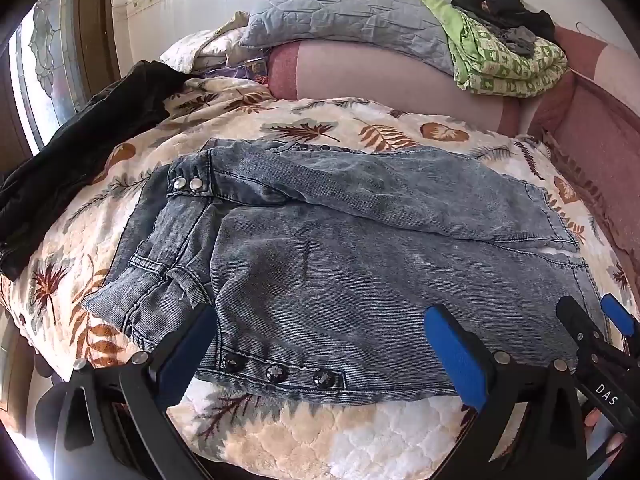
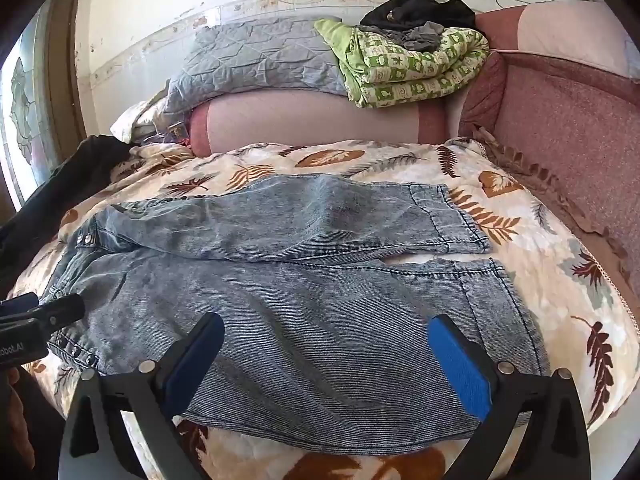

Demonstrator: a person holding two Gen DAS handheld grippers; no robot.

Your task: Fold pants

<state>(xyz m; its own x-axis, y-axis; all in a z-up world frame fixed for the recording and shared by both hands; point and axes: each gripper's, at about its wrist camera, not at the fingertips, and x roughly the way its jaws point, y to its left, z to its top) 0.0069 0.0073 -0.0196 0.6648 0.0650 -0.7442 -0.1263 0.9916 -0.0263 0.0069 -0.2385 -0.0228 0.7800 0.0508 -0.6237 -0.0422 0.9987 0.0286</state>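
Observation:
Grey-blue washed denim pants (image 1: 360, 248) lie flat on a leaf-print blanket (image 1: 320, 432), waistband to the left and both legs running right. My left gripper (image 1: 324, 344) hovers open over the near edge by the waist buttons (image 1: 276, 372), its pads pressing on nothing. In the right wrist view the pants (image 2: 280, 280) show their hems (image 2: 480, 280) at the right. My right gripper (image 2: 328, 356) stands open over the near leg, apart from the cloth. Each gripper shows at the edge of the other's view: the right gripper (image 1: 592, 332) and the left gripper (image 2: 40, 320).
A black garment (image 1: 80, 152) lies on the blanket at the left. Behind the pants runs a pink bolster (image 1: 380, 76) with a grey quilted pillow (image 1: 340, 12), a folded green blanket (image 1: 508, 60) and dark clothes (image 1: 500, 4) on it. A pink padded side (image 2: 560, 120) borders the right.

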